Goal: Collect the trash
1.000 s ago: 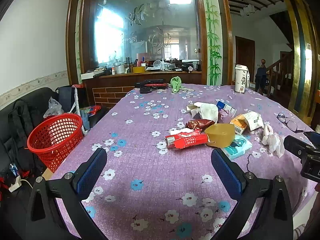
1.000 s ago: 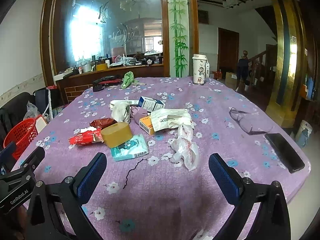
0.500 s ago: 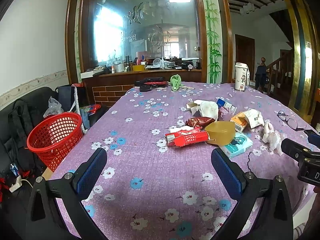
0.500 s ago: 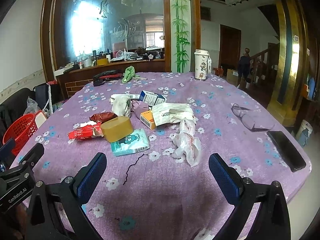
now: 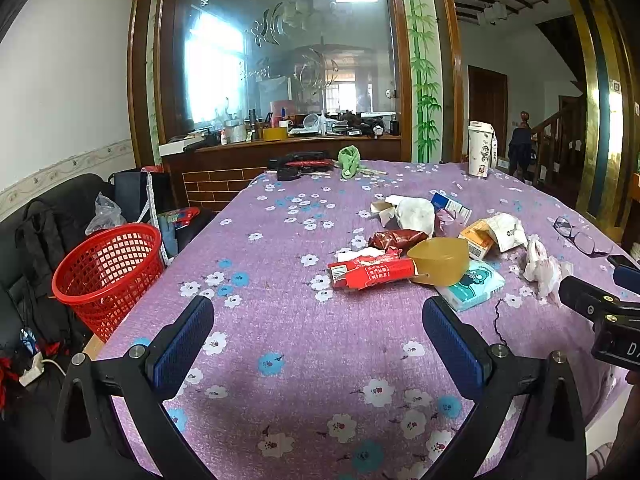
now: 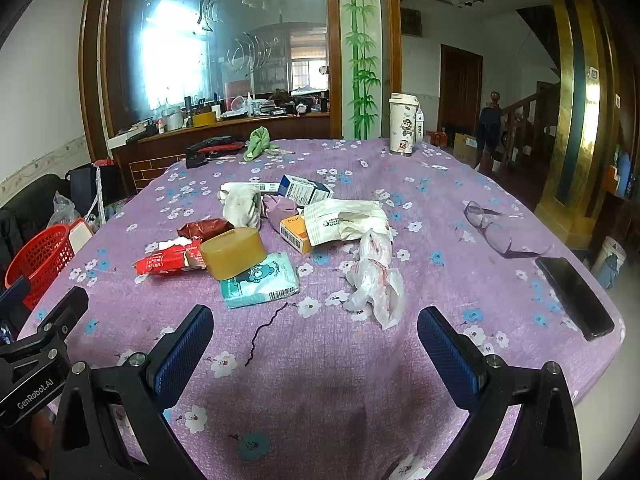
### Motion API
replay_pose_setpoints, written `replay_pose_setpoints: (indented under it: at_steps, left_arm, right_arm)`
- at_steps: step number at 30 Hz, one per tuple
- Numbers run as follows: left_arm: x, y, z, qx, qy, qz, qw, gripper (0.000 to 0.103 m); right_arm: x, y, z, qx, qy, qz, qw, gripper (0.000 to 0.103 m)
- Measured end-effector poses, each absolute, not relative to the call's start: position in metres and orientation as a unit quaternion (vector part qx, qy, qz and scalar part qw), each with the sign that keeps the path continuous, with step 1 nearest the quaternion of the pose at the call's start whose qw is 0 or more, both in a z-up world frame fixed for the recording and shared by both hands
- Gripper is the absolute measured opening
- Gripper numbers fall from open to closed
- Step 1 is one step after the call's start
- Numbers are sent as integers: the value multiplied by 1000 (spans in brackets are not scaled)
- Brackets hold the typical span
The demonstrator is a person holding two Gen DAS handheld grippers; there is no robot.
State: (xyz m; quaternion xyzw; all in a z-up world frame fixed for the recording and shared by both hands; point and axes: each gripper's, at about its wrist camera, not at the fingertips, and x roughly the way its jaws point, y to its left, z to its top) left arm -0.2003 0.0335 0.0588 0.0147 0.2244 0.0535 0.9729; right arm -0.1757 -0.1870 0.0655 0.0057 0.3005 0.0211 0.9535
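On tablecloth [image 5: 280, 320] | red wrapper [image 5: 370, 274] lies left-right | barcode end left

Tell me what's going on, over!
Left hand-held gripper open, empty. Right hand-held gripper open, empty. Trash pile untouched on table; red basket beside it. Glasses and phone near the trash.

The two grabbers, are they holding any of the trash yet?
No. The left gripper and the right gripper are both open with nothing between their fingers; the trash pile lies untouched on the table.
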Motion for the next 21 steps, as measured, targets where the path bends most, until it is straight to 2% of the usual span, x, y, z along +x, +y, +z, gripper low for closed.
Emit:
replay_pose_setpoints:
  at_steps: [6, 12, 17, 21]
  left_arm:
    - [-200, 34, 55, 13, 230, 50, 972, 103]
    - [-180, 42, 57, 20, 270, 21, 962, 103]
    - [-155, 47, 61, 26, 308, -4, 951, 103]
    - [-136, 39, 59, 63, 329, -29, 942, 95]
  right_arm:
    - [-174, -188, 63, 10, 307, 24, 951, 103]
    - [-167, -200, 63, 44, 322, 49, 944, 101]
    - [-157, -205, 58, 66, 348, 80, 932, 86]
    - [-152, -205, 54, 70, 362, 97, 925, 81]
